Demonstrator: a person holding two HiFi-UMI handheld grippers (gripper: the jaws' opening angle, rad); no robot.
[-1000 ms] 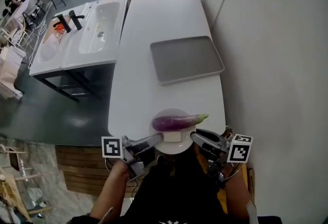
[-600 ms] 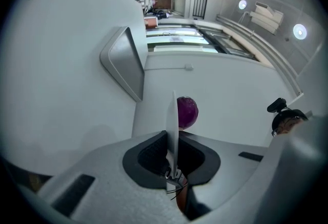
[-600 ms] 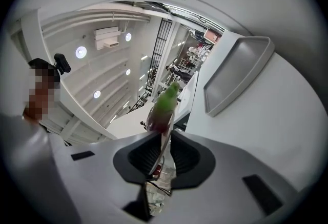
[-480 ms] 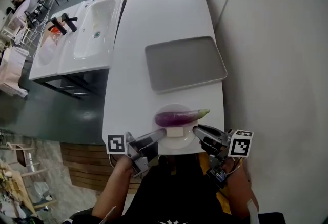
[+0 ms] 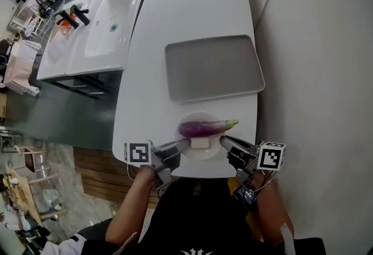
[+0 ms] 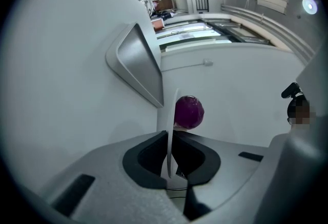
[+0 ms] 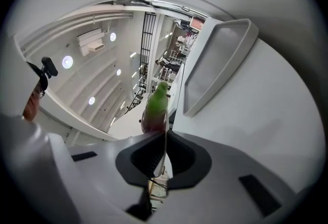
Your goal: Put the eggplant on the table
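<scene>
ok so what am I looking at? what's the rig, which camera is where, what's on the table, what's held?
No robot: a person holds handheld tongs in each hand. The big picture comes from a camera on the person's head, looking down; the two round ones come from cameras riding on the tongs, looking along their jaws. On the white table sits a grey tray; at its near edge is a white plate carrying a purple eggplant. A sink unit stands beside the table. The left tongs pinch the plate's rim on one side; the right tongs have just been closing on the opposite rim, which is between their jaws.
</scene>
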